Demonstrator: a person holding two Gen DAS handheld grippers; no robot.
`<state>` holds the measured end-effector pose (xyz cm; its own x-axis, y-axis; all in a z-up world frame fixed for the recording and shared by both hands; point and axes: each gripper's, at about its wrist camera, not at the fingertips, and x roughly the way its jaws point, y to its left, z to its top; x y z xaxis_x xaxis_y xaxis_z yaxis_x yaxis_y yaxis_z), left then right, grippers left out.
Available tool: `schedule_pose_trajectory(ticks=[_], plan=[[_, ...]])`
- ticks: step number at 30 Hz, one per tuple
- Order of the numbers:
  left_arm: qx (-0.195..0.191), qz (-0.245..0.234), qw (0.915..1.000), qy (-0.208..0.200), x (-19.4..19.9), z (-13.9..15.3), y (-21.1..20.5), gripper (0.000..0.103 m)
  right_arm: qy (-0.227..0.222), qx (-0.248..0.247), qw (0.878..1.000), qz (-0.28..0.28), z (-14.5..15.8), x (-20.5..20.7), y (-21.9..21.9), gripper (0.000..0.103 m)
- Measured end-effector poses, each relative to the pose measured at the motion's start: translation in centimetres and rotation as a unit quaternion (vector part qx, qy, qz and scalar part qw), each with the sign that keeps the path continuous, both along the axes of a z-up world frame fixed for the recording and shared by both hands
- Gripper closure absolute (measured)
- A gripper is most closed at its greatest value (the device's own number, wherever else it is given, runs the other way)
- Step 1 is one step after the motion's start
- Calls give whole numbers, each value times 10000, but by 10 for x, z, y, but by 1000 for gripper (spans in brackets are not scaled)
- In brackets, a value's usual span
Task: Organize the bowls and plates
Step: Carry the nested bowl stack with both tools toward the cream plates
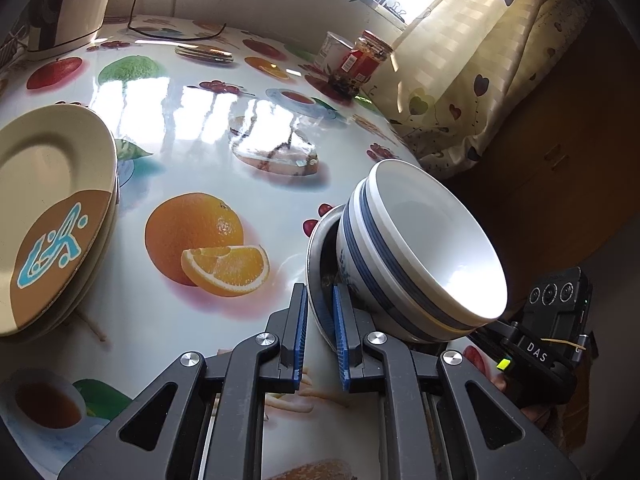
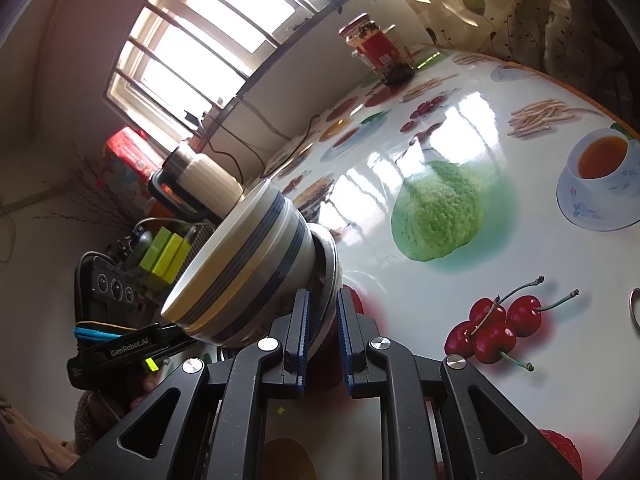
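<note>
- Both my claws pinch one metal dish: left claw (image 1: 320, 320) and right claw (image 2: 323, 328) grip opposite rims, sharing the load.
- Two striped bowls (image 1: 420, 248) sit nested in the dish (image 1: 320, 248), above the table (image 1: 200, 128).
- Stacked plates (image 1: 52, 208) wait at left.

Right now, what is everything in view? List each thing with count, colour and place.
bowls: at least two nested, white with blue bands, on the grey plate
plate: one, grey, held at its rim by both grippers
plates: stack, cream and brown, left on the table
jar: one, red label, far edge
cup: one, white, beside jar
kettle: one, cream, far corner
table: fruit-print cover
left gripper: shut on plate
right gripper: shut on plate
</note>
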<state>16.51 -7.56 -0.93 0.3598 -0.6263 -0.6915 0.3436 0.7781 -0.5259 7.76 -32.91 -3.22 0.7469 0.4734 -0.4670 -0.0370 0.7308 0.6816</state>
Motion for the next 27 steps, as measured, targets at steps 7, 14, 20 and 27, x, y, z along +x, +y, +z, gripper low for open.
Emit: schedule_pose_trajectory(ticks=[7,14,20,27], plan=[[29,23,10000,-78,0,0,-1,91,-59,157,9999,7,-5,-1,-2,89],[131,34,9998,-144,0,2,-4,92,-90,177,9998,7,-6,-3,-3,89],[226,24,9995,-196,-2,4,-6,92,-82,154,9998,13,-6,-3,-3,89],[305,38,9990,-312,-5,8,-8,92,-79,131,9999,27,-3,-4,-1,89]])
